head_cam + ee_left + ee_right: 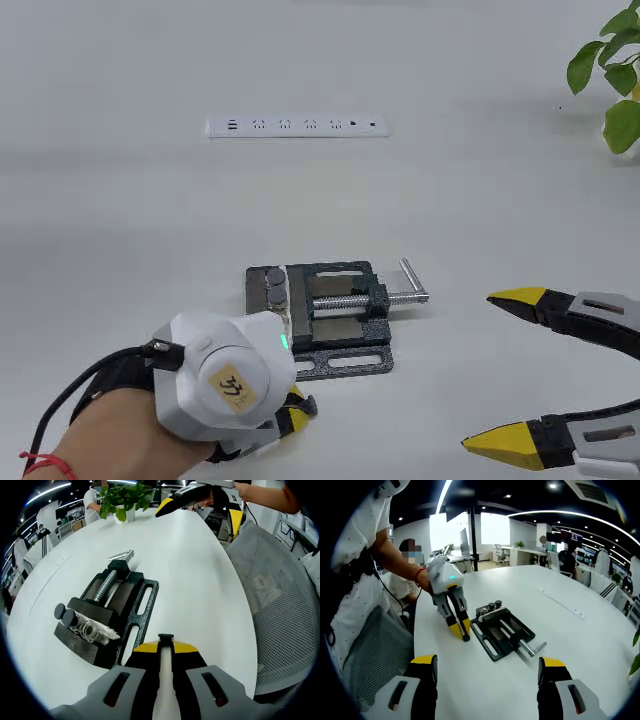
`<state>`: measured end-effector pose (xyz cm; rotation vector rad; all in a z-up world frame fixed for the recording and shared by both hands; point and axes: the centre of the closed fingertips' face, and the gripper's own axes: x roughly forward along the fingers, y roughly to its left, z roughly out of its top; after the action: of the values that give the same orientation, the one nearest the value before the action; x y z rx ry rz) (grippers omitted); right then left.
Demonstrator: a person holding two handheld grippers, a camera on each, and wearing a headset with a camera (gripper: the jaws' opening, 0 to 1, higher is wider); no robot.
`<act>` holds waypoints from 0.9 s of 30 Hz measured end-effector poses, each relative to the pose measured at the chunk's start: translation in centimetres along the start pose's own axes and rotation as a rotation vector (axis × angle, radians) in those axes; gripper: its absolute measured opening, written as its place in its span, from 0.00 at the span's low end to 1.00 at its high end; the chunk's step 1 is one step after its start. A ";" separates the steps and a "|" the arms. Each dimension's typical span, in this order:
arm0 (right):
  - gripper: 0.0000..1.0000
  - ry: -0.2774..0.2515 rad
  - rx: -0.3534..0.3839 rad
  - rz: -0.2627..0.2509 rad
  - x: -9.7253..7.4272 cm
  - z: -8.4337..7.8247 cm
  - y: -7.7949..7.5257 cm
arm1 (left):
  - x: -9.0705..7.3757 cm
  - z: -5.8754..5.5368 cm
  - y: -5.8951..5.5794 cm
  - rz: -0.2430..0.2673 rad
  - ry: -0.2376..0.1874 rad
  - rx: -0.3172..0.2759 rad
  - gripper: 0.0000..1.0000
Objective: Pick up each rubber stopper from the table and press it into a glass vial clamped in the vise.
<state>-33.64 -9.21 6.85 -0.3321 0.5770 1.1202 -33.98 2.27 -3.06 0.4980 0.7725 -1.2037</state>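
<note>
A black vise (335,318) sits mid-table with two glass vials (92,630) clamped side by side in its jaws. Each vial carries a dark stopper (65,614) at its end; the stoppers (275,286) face the far left side. My left gripper (298,408) hovers just in front of the vise base, shut on a small dark rubber stopper (166,638). The right gripper view has the left gripper (462,632) beside the vise (503,630). My right gripper (505,370) hangs open at the right, holding nothing, well clear of the vise.
A white power strip (297,126) lies at the back of the white table (480,200). A green plant (614,70) stands at the far right. A grey mesh chair (272,600) is beside the table edge. People sit in the background.
</note>
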 end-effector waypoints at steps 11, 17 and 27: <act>0.70 -0.002 0.006 0.054 0.1 3.2 1.3 | -3.2 4.4 -0.2 0.006 -0.178 -0.079 0.04; 0.51 -0.004 0.013 0.147 0.1 7.1 2.8 | -7.4 8.5 -0.8 -0.003 -0.331 -0.100 0.04; 0.27 -0.007 -0.044 0.315 -0.2 11.5 5.7 | -11.9 13.3 -3.2 -0.022 -0.476 -0.049 0.04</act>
<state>-35.80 -0.96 16.45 -0.2806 0.6128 1.4382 -35.38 -0.57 14.79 0.1494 0.3980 -1.2565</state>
